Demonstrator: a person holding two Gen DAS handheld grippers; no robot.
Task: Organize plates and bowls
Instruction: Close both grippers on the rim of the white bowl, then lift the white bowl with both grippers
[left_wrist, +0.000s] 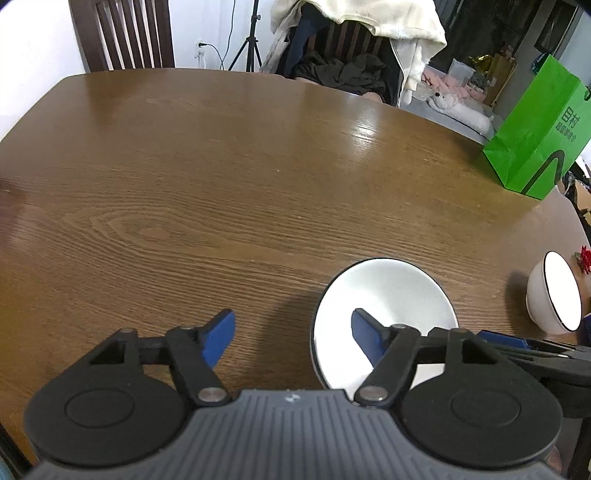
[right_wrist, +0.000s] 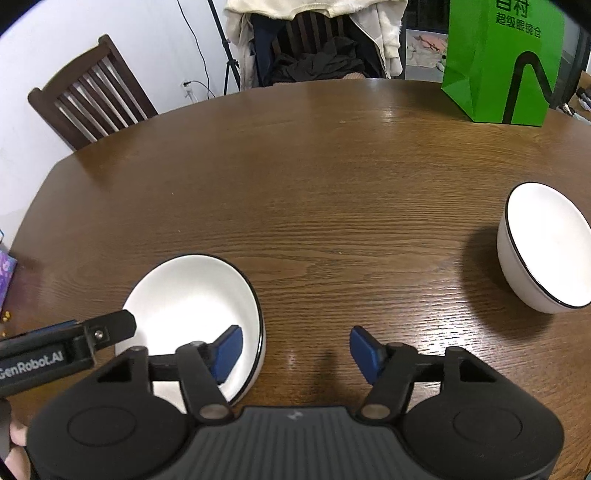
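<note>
1. Your left gripper (left_wrist: 291, 332) stands partly open and grips nothing; its right blue pad (left_wrist: 364, 334) hangs over the shallow white plate (left_wrist: 388, 295), its left pad over bare wood.
2. Your right gripper (right_wrist: 295, 349) is likewise partly open and empty; its left pad (right_wrist: 229, 349) overlaps the same plate's right rim, so the plate lies between your two tools.
3. The white bowl (right_wrist: 543, 247) sits well apart to the right on the table (right_wrist: 314, 184).
4. A green bag (right_wrist: 506, 62) stands at the far edge.
</note>
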